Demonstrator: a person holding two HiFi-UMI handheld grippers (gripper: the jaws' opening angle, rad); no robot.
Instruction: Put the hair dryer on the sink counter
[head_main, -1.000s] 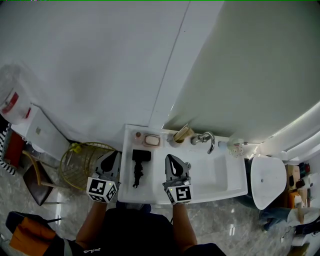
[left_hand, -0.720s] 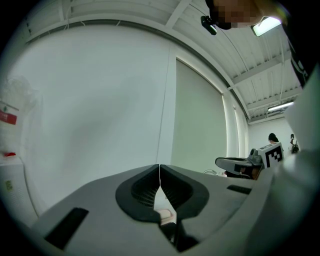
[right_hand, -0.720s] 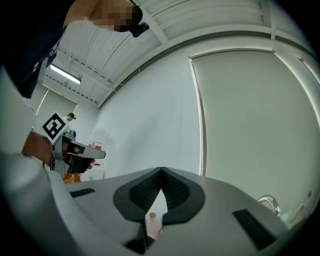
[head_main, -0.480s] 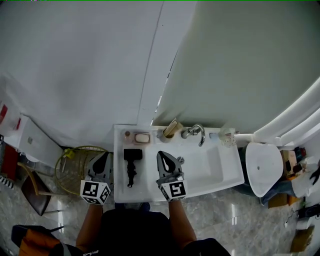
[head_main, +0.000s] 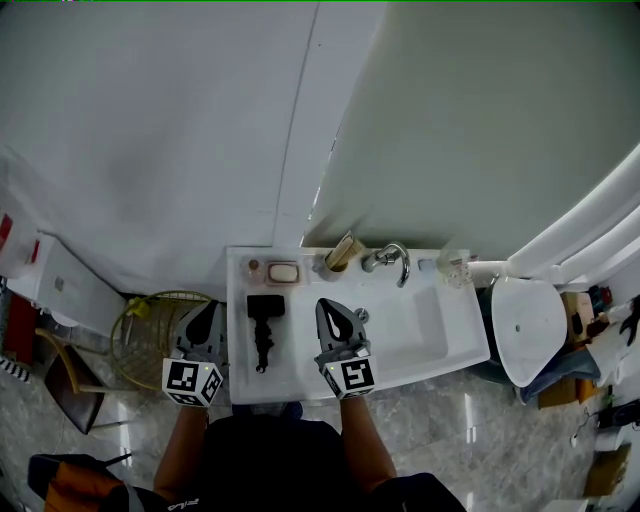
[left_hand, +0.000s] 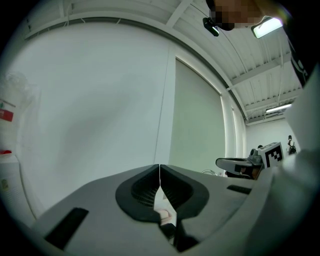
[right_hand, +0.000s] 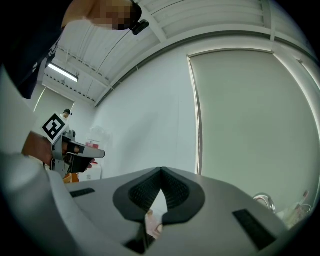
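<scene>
The black hair dryer (head_main: 264, 325) lies flat on the white sink counter (head_main: 300, 378), left of the basin, its handle toward me. My left gripper (head_main: 205, 318) hovers just off the counter's left edge, to the dryer's left, jaws shut with nothing in them (left_hand: 159, 170). My right gripper (head_main: 332, 310) hangs over the counter to the dryer's right, also shut and empty (right_hand: 161, 172). Neither touches the dryer. Both gripper views point up at the wall, and each shows the other gripper off to one side.
Along the counter's back edge stand a soap dish (head_main: 283, 272), a cup with a brush (head_main: 340, 257) and the faucet (head_main: 390, 258). A wire basket (head_main: 150, 325) sits on the floor to the left, a white toilet (head_main: 530, 340) to the right.
The head view has shifted slightly, so the counter sits a little further left in the picture. Both grippers keep their places on either side of the hair dryer, still shut.
</scene>
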